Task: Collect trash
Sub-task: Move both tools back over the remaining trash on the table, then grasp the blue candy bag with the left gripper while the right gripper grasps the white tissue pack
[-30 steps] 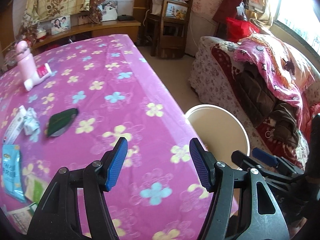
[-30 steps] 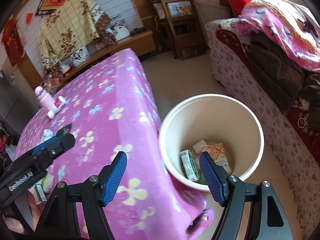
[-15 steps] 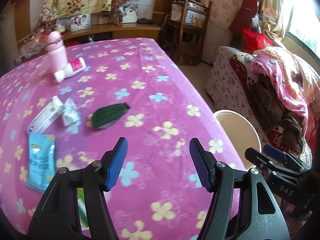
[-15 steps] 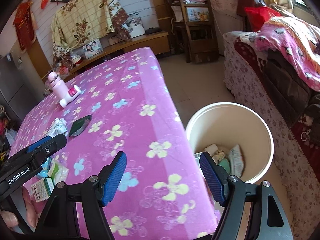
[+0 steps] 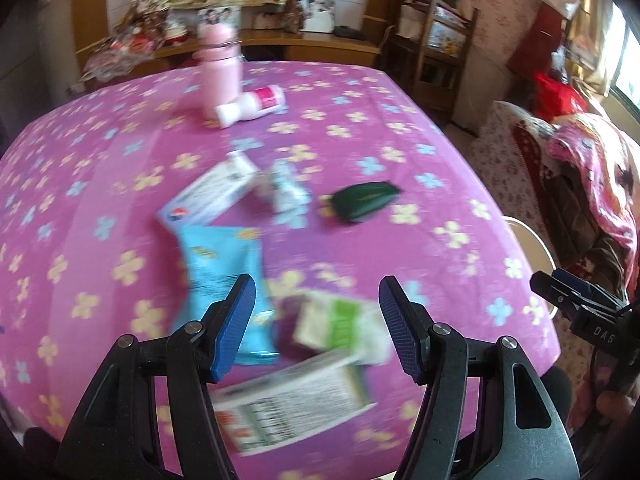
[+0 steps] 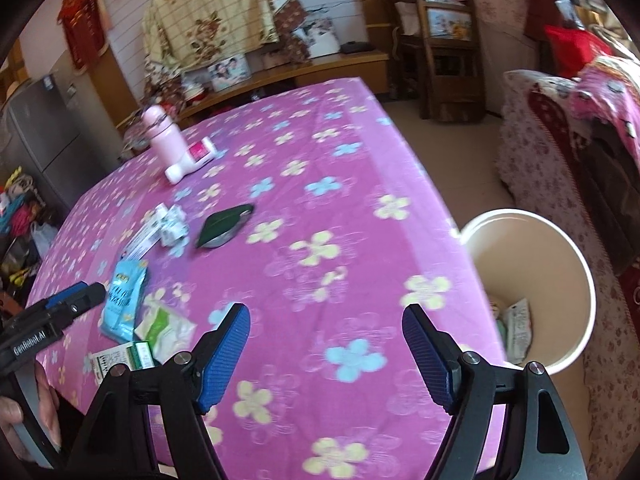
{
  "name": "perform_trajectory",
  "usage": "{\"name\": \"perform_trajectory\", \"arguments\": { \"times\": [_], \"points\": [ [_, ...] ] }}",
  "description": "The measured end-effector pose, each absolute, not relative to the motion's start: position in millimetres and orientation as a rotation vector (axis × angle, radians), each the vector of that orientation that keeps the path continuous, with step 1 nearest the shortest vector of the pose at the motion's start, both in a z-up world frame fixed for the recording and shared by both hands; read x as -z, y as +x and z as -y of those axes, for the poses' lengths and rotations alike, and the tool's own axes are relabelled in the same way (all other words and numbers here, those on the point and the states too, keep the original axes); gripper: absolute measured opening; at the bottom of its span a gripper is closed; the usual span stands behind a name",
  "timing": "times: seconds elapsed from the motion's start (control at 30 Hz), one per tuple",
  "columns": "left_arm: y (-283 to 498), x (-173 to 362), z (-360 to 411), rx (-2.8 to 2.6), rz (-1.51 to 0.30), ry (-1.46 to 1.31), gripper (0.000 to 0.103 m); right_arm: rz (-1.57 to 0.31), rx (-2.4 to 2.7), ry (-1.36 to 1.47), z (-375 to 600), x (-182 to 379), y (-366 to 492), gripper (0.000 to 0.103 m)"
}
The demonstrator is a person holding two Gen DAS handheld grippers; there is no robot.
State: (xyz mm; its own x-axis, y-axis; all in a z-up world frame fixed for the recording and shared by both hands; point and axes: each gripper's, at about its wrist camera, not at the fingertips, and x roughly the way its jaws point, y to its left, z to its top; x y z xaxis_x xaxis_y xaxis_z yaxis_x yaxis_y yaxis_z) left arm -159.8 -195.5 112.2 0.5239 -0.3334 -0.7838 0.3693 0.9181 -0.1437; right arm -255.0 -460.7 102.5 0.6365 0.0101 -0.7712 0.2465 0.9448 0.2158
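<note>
Trash lies on the pink flowered table [image 5: 400,128]: a light blue packet [image 5: 222,276], a white and green wrapper [image 5: 340,326], a printed carton [image 5: 292,400], a white box [image 5: 212,196], a crumpled wrapper [image 5: 286,192] and a dark green pouch [image 5: 366,200]. My left gripper [image 5: 318,320] is open and empty, just above the green wrapper and carton. My right gripper [image 6: 326,356] is open and empty over the table's near right part. The cream bin [image 6: 532,284] stands on the floor right of the table, with trash inside.
A pink bottle [image 5: 220,68] stands at the far side of the table with a white and pink tube [image 5: 252,106] lying beside it. A sofa with blankets [image 6: 580,128] is to the right. A wooden chair [image 6: 440,52] stands behind.
Both grippers have swung left, away from the bin and over the table. The left one now hangs over the trash pile at the near left. Both stay open.
</note>
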Motion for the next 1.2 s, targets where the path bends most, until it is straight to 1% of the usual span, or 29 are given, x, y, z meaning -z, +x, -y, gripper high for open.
{"name": "perform_trajectory", "arguments": {
  "times": [0.17,0.37,0.67,0.9,0.97,1.03,1.2],
  "points": [
    [-143.4,-104.3,146.4,0.363,-0.972,0.003,0.063,-0.908,0.053,0.304,429.6,-93.7,-235.3,0.076],
    [-126.7,-82.9,118.2,0.341,-1.041,-0.063,0.063,-0.959,-0.032,0.287,392.9,-79.1,-212.0,0.076],
    [-100.4,-41.7,130.9,0.381,-1.137,-0.083,0.063,-1.042,-0.121,0.229,351.5,-55.6,-186.1,0.076],
    [-85.7,-33.8,145.1,0.415,-1.143,-0.080,0.063,-1.076,-0.148,0.188,348.1,-47.5,-187.3,0.076],
    [-84.0,-33.7,148.2,0.425,-1.133,-0.065,0.058,-1.103,-0.151,0.168,349.4,-43.7,-190.3,0.076],
    [-83.9,-33.2,149.6,0.423,-1.121,-0.037,0.035,-1.124,-0.168,0.148,349.5,-39.9,-195.1,0.076],
    [-85.9,-36.2,142.0,0.424,-1.098,-0.005,0.029,-1.132,-0.209,0.005,330.8,-34.8,-200.2,0.078]
  ]
}}
